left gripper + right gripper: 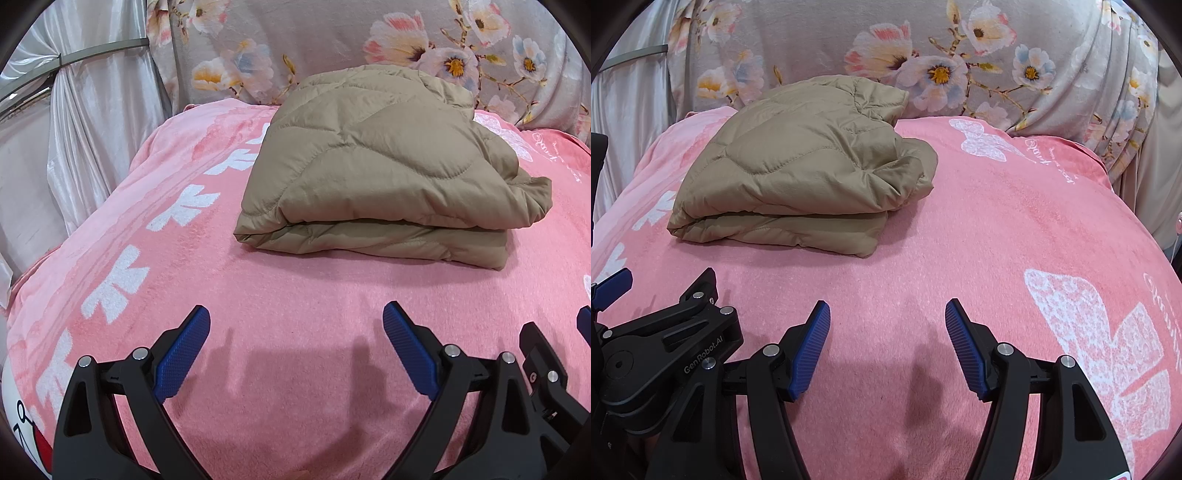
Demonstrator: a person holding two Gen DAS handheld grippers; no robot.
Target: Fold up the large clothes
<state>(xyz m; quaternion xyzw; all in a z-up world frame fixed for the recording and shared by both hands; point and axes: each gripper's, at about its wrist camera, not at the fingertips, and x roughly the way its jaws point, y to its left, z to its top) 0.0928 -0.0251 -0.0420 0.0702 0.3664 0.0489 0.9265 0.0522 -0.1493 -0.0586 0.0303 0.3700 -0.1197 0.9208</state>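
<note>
Tan quilted jacket (376, 177) is seen lying folded on the pink blanket (295, 295), clear of the left gripper (295, 332) and right gripper (886, 332), both spread wide and empty; folding is judged complete, so only tidying or withdrawal is called for.

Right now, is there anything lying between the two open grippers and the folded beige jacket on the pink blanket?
Nothing visible. Between the left gripper and the folded beige jacket lies only bare pink blanket. The same holds for the right gripper, with the jacket ahead and to its left. Both have their jaws spread and hold nothing.
</note>
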